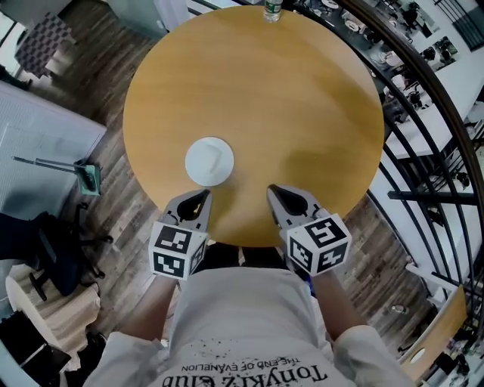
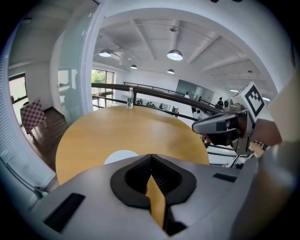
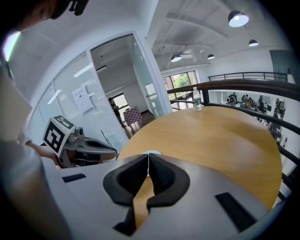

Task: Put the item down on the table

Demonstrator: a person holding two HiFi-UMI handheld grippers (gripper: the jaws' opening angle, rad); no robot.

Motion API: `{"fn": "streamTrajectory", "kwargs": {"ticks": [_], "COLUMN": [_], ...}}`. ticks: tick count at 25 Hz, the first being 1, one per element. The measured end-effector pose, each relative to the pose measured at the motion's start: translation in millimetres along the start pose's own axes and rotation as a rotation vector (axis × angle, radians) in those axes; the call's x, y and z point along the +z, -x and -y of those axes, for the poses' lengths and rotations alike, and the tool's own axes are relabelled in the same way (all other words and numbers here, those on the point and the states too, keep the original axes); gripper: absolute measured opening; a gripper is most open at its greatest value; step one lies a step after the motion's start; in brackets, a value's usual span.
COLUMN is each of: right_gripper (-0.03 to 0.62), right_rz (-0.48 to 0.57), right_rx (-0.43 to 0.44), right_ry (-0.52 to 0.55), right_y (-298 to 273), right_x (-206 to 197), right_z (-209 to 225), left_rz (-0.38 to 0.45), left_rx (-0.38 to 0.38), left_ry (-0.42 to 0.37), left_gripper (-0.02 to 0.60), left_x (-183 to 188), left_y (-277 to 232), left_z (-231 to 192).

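Item: white round item (image 1: 209, 160), lying flat on the bench (image 1: 302, 106), just ahead of the left tongs (image 1: 201, 196) and apart from them.
Left tongs: pinched together, empty.
Right tongs (image 1: 274, 190): likewise together, empty, with the item ahead to their left.
Bottle (image 1: 272, 9): far rim, well beyond both tongs.
Handling: placement looks complete. Best to retreat upward and back, with no sideways sweep near the item.

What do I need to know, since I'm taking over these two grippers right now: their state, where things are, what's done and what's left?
Left gripper: shut, empty.
Right gripper: shut, empty.
Both are over the near edge of the round table.
The white round item lies on the table just ahead of the left gripper, clear of both.
A bottle stands at the far edge.
Done: the item is down.
Left: seemingly nothing.
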State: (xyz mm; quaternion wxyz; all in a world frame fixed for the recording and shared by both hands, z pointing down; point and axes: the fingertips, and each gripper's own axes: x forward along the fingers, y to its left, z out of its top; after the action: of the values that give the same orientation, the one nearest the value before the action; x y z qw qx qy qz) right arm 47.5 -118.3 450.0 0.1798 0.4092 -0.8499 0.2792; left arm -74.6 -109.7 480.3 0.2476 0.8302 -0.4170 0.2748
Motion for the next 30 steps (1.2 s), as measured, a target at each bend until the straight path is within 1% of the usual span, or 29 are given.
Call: {"fn": "streamTrajectory", "kwargs": {"ticks": [2, 5, 8, 14, 23, 30], "right_gripper": [0.025, 0.025, 0.025, 0.025, 0.025, 0.025], "right_rz": [0.005, 0.019, 0.035, 0.056, 0.068, 0.058], "right_rx": [0.008, 0.022, 0.031, 0.046, 0.066, 0.077], "right_ry": [-0.003, -0.011, -0.011, 0.016, 0.033, 0.049], "right_y": [3.5, 11.2, 15.8, 16.7, 23.6, 23.6], "right_x": [1.4, 6.4, 14.5, 27.5, 26.2, 23.3], "right_z": [-2.1, -3.7, -7.0, -14.6, -27.2, -27.6], "left_rz": [0.008, 0.001, -0.018, -0.002, 0.014, 0.026], "left_rx": [-0.017, -0.022, -0.024, -0.015, -0.034, -0.012], "left_ry": [0.009, -0.008, -0.010, -0.013, -0.013, -0.015], "left_gripper": [0.023, 0.023, 0.023, 0.023, 0.023, 0.023], "left_x": [0.4, -2.5, -8.0, 0.1, 5.1, 7.5], "left_y": [7.8, 14.8, 18.7, 28.6, 33.1, 34.5], "left_z": [8.1, 16.1, 13.9, 10.9, 28.7, 24.4]}}
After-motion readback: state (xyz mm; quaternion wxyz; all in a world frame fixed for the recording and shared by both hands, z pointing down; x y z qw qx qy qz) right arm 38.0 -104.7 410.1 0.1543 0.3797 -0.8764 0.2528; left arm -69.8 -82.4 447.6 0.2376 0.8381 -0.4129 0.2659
